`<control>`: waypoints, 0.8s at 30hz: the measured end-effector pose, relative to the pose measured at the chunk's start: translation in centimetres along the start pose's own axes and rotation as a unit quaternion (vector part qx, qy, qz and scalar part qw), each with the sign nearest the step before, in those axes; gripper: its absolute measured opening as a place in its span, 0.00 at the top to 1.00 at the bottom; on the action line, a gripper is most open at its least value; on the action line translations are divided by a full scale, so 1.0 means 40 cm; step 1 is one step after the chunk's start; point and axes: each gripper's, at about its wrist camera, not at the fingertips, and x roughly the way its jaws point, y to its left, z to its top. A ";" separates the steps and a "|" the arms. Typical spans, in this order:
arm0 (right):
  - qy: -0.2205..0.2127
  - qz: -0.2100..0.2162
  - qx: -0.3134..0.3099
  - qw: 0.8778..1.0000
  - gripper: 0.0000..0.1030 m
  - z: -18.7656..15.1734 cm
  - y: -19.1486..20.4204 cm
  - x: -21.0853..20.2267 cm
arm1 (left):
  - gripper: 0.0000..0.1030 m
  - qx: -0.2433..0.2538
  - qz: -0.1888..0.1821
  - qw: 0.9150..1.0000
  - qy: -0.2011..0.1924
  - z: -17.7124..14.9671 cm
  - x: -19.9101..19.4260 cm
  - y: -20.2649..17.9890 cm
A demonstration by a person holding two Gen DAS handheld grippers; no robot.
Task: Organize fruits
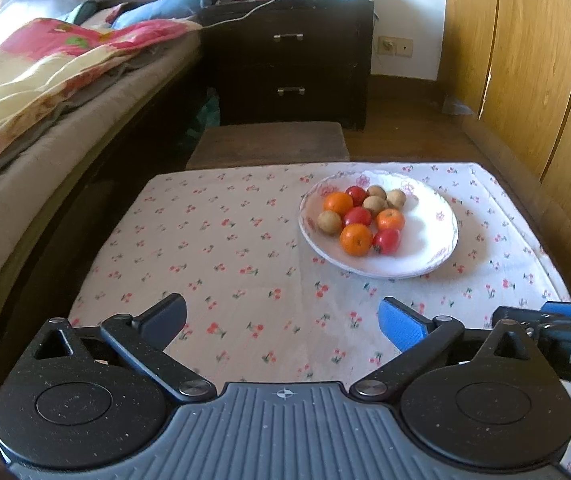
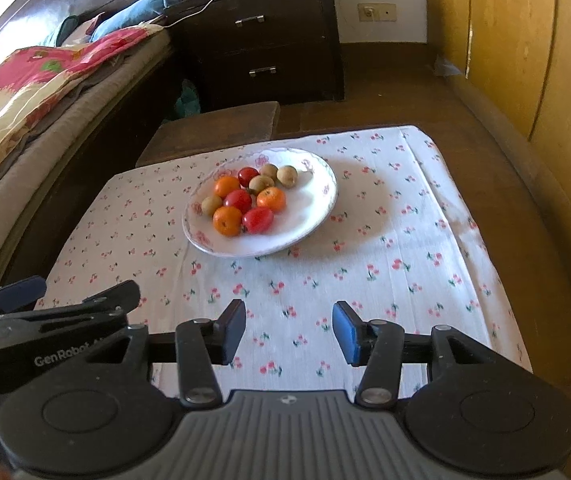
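A white floral plate (image 1: 425, 248) (image 2: 305, 220) stands on a table with a cherry-print cloth (image 1: 221, 248) (image 2: 385, 264). It holds three oranges (image 1: 356, 239) (image 2: 227, 221), three red tomatoes (image 1: 386, 241) (image 2: 258, 219) and several small brown fruits (image 1: 329, 222) (image 2: 287, 176), bunched on its left half. My left gripper (image 1: 282, 320) is open and empty above the near cloth, short of the plate. My right gripper (image 2: 289, 330) is open and empty, also short of the plate. Each gripper shows at the edge of the other's view (image 1: 549, 328) (image 2: 45, 312).
A bed with a floral quilt (image 1: 45, 80) (image 2: 37, 92) runs along the left. A dark nightstand (image 1: 289, 64) (image 2: 261, 40) and a low wooden stool (image 1: 269, 144) (image 2: 213, 128) stand behind the table. Wooden wardrobe doors (image 1: 525, 60) (image 2: 525, 48) line the right.
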 end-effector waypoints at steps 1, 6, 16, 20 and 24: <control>0.000 0.001 0.002 1.000 0.53 -0.008 -0.002 -0.007 | 0.00 0.002 0.003 1.000 0.001 -0.008 -0.005 0.000; 0.003 0.001 0.004 1.000 0.52 -0.046 -0.007 -0.028 | 0.00 0.014 0.012 1.000 0.007 -0.045 -0.027 -0.008; 0.009 0.005 0.004 1.000 0.52 -0.118 -0.008 -0.064 | 0.00 -0.003 -0.011 1.000 0.017 -0.112 -0.077 0.006; 0.007 0.010 0.000 1.000 0.51 -0.136 0.001 -0.078 | 0.00 0.009 -0.006 1.000 0.018 -0.133 -0.091 -0.004; 0.007 0.011 0.000 1.000 0.50 -0.151 0.005 -0.088 | 0.00 0.014 -0.002 1.000 0.020 -0.149 -0.103 -0.005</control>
